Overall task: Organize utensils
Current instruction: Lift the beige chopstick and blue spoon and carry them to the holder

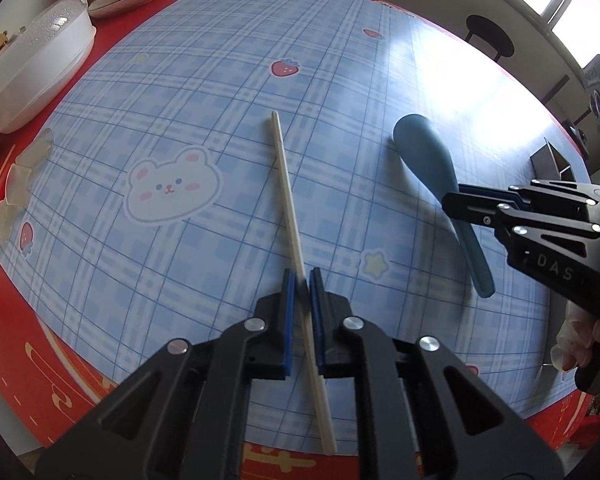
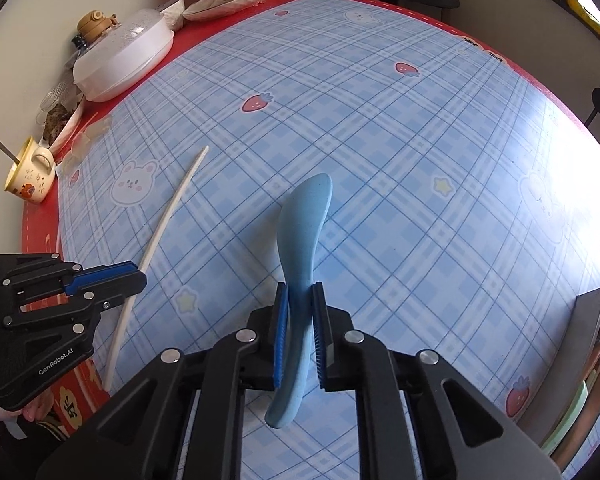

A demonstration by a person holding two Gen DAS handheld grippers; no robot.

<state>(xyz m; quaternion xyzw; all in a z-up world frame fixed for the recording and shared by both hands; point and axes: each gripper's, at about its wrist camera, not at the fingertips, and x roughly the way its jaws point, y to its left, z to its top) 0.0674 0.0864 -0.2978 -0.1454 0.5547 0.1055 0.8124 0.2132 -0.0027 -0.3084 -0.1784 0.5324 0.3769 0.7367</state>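
While the left claw [image 1: 303,280] pinches the chopstick [image 1: 288,196], the right claw [image 2: 300,296] is clamped on the spoon [image 2: 302,232]. Both grips sit near the ends, so either could swing or slip.

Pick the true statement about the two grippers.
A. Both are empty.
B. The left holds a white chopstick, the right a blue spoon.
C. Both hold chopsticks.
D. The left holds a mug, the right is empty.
B: the left gripper is closed on the white chopstick, and the right gripper is closed on the blue spoon's handle.
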